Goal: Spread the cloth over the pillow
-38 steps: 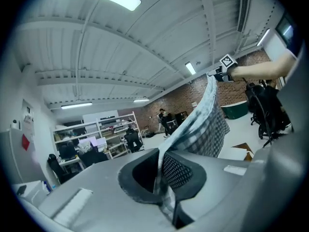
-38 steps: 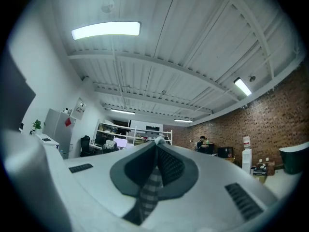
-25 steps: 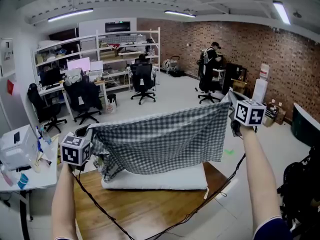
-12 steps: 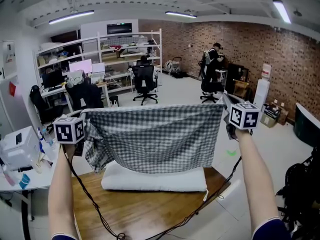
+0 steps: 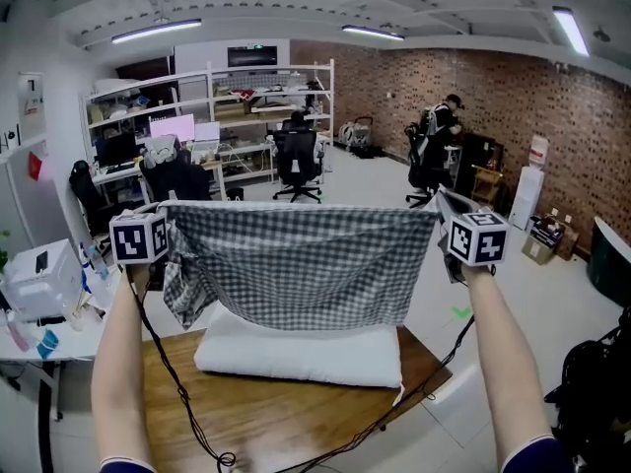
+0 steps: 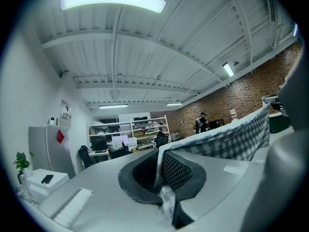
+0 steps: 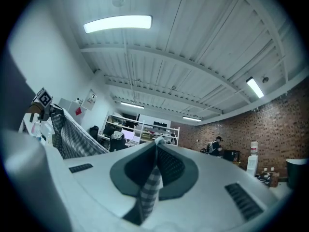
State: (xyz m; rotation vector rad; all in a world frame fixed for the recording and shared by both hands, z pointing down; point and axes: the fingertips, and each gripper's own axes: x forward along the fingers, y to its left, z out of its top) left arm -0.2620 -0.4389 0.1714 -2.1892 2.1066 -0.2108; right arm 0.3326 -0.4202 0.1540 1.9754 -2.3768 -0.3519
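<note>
Two cloth corners clamped, left gripper, right gripper, pillow below

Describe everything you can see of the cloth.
The cloth is thin dark-and-white checked fabric, stretched in the air by its top corners: one pinched in the left tongs, the other in the right tongs. It hangs like a curtain over the white pillow, bunched at its left end; whether its hem touches the pillow is unclear.
</note>
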